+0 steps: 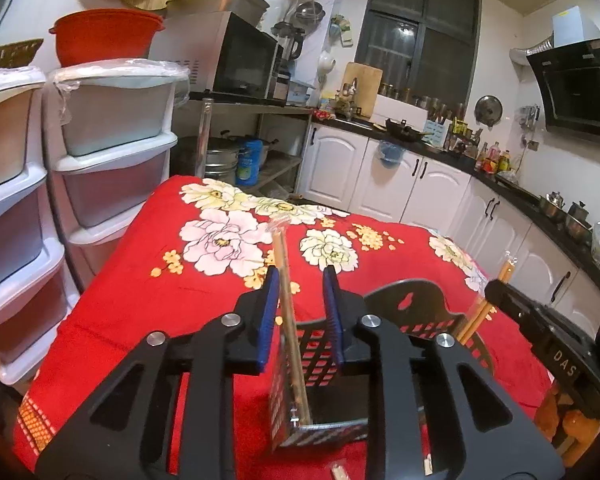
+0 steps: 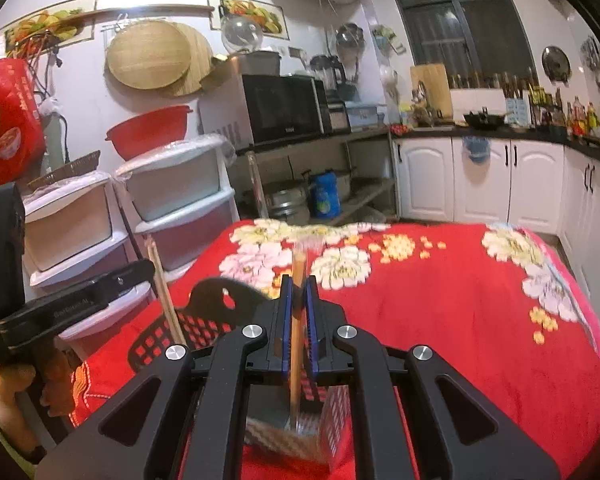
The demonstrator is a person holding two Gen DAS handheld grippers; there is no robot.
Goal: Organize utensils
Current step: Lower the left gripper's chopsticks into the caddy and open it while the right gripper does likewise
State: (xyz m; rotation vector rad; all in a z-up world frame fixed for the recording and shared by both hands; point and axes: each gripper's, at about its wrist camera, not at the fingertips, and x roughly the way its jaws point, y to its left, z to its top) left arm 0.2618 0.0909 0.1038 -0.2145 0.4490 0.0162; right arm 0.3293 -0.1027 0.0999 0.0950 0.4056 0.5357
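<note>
A black perforated utensil holder (image 1: 328, 364) stands on the red flowered tablecloth (image 1: 172, 264). My left gripper (image 1: 301, 276) is open above the holder; a pair of wooden chopsticks (image 1: 290, 320) stands in the holder and leans by the left finger. My right gripper (image 2: 299, 286) is shut on another pair of chopsticks (image 2: 298, 280), whose lower ends reach into the holder (image 2: 204, 320). The right gripper and its chopsticks (image 1: 480, 312) show at the right of the left wrist view. The left gripper's chopsticks (image 2: 164, 288) show at the left of the right wrist view.
White plastic drawer units (image 1: 112, 152) stand left of the table. A metal rack with a microwave (image 1: 240, 56) and pots is behind. White kitchen cabinets (image 1: 412, 180) and a dark counter run along the back and right.
</note>
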